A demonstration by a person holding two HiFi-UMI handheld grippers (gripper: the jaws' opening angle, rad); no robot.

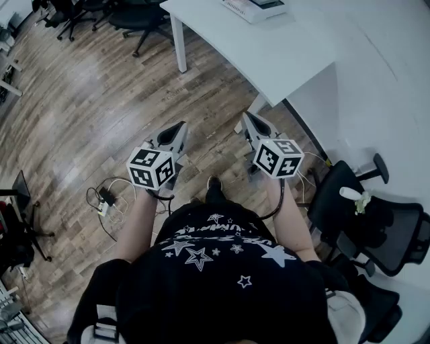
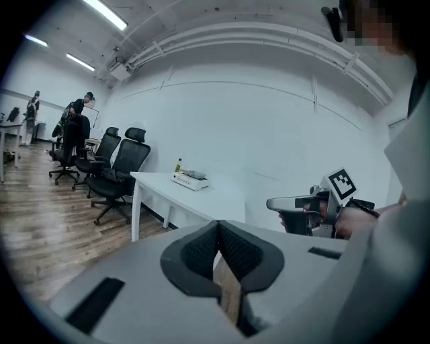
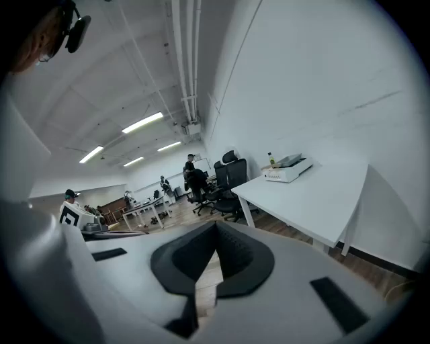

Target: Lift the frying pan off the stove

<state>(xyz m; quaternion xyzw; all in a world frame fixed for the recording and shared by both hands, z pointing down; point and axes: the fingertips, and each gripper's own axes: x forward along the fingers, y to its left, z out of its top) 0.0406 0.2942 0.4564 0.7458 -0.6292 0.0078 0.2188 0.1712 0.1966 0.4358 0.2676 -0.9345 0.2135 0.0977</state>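
Note:
No frying pan shows in any view. A flat white appliance (image 1: 254, 8) that may be the stove lies on the white table (image 1: 282, 50) ahead; it also shows as a white appliance (image 2: 190, 180) in the left gripper view and as a white appliance (image 3: 287, 169) in the right gripper view. My left gripper (image 1: 180, 126) hangs over the wooden floor, shut and holding nothing. My right gripper (image 1: 246, 117) is level with it near the table's corner, shut and empty too. Both are well short of the table top. From the left gripper view the right gripper (image 2: 272, 203) shows at the right.
A black office chair (image 1: 366, 218) stands close at my right. Cables and a plug (image 1: 107, 201) lie on the floor at my left. More office chairs (image 1: 134, 17) stand beyond the table's leg (image 1: 179, 44). People (image 3: 191, 171) are far off in the room.

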